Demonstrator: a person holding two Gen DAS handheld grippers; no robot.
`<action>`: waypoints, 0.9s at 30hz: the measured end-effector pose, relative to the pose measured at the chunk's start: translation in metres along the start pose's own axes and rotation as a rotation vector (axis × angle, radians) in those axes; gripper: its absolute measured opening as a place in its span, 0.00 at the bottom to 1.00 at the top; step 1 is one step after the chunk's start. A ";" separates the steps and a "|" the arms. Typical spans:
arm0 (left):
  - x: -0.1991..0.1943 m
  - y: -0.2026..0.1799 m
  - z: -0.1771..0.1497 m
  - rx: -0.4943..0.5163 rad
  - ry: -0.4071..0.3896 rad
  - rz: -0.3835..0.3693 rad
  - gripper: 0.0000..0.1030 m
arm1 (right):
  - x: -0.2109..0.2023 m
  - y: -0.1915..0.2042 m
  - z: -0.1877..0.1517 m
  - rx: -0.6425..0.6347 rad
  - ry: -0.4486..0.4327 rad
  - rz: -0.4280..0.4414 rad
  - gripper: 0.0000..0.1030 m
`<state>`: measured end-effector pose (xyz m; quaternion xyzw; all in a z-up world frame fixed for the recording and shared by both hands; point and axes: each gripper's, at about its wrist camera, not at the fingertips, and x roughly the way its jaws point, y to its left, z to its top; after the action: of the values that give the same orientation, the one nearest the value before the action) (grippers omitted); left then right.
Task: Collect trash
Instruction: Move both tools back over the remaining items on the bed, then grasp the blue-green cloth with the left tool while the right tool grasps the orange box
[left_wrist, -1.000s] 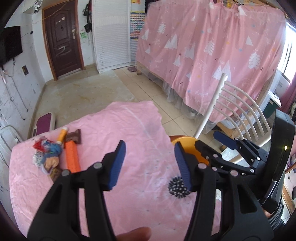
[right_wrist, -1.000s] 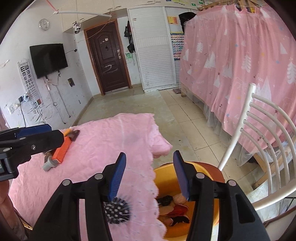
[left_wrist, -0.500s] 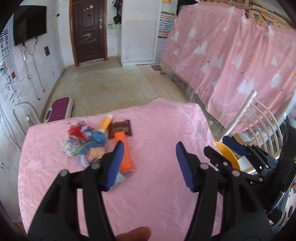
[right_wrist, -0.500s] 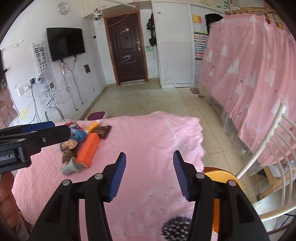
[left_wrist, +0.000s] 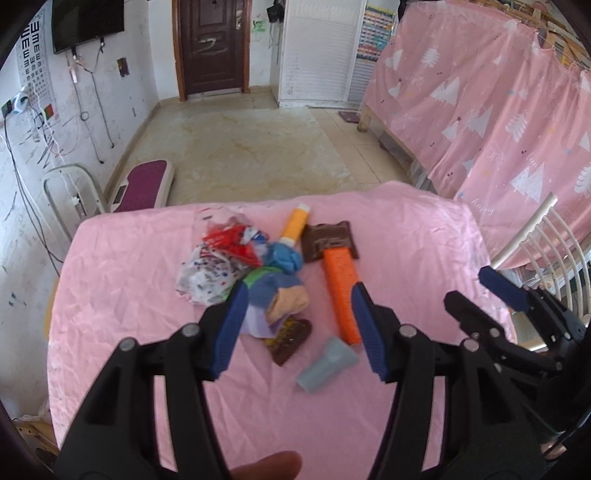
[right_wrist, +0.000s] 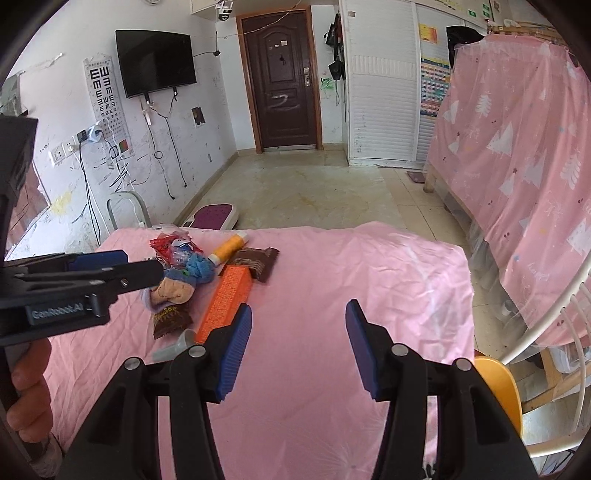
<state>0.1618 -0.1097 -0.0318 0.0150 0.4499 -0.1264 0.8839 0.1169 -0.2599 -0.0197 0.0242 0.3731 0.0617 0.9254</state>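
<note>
A heap of trash lies on the pink tablecloth (left_wrist: 406, 236): an orange box (left_wrist: 341, 284), a brown wrapper (left_wrist: 328, 245), an orange tube (left_wrist: 294, 226), a red wrapper (left_wrist: 231, 242), a spotted bag (left_wrist: 205, 275), blue and beige scraps (left_wrist: 284, 291), a dark wrapper (left_wrist: 290, 338) and a grey cap (left_wrist: 327, 363). My left gripper (left_wrist: 297, 325) is open and empty, just above the near side of the heap. My right gripper (right_wrist: 299, 347) is open and empty, over bare cloth to the right of the orange box (right_wrist: 227, 299). An orange bin (right_wrist: 498, 387) sits below the table's right edge.
A white chair (right_wrist: 546, 332) stands to the right of the table beside the bin. A pink curtain (left_wrist: 480, 110) hangs at the right. A purple scale (left_wrist: 142, 184) and a white frame (left_wrist: 70, 188) sit on the floor beyond the table.
Both grippers have swung left, away from the orange bin and the spiky black ball. The left gripper has come over the trash heap. Both stay open.
</note>
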 end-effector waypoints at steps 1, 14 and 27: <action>0.005 0.003 0.001 -0.002 0.009 0.004 0.54 | 0.003 0.003 0.002 -0.004 0.003 0.004 0.42; 0.053 0.021 -0.001 0.009 0.109 0.006 0.54 | 0.032 0.011 0.007 -0.008 0.048 0.017 0.42; 0.027 0.031 -0.012 0.013 0.054 -0.023 0.20 | 0.060 0.033 0.017 -0.023 0.107 0.076 0.42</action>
<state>0.1751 -0.0836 -0.0638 0.0190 0.4731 -0.1390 0.8697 0.1680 -0.2191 -0.0455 0.0244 0.4200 0.1026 0.9014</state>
